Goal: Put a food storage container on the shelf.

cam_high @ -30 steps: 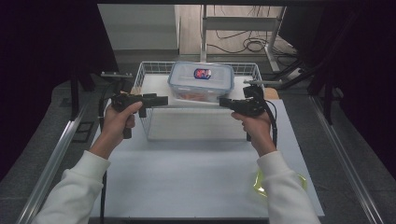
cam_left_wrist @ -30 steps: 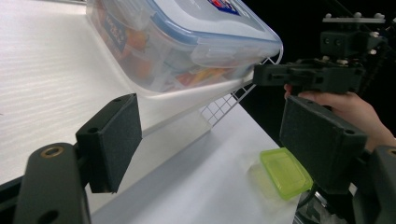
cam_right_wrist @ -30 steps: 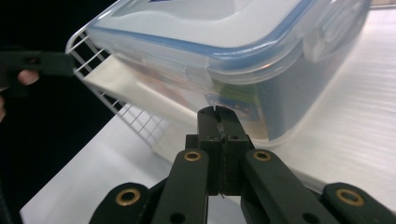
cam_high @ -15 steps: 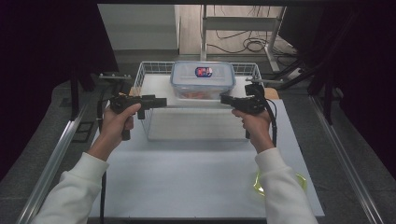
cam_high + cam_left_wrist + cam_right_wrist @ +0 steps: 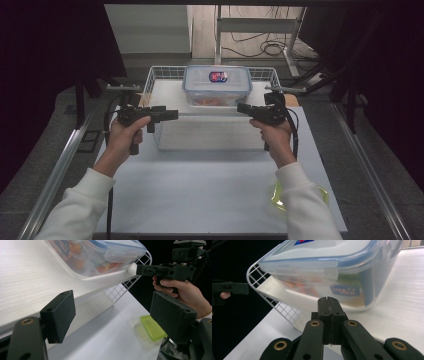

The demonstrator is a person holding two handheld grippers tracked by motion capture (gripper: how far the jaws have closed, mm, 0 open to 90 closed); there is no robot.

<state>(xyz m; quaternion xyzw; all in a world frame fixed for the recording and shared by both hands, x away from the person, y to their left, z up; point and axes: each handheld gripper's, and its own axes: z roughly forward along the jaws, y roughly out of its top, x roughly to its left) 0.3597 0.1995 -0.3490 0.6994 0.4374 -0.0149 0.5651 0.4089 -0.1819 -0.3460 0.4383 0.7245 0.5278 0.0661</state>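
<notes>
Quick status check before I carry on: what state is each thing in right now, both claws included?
Left claw: open, nothing between its pads.
Right claw: shut, empty, pointing at the container.
Clear food container: lid on, side flap latched down, food inside, sitting upright on the white box.
Wire basket: upright, holding the white box.
Green lid: lying flat on the table.

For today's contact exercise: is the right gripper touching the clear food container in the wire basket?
Apart. The right gripper view shows the right gripper, jaws shut, short of the container, with a strip of white surface between them. The high view agrees.
</notes>
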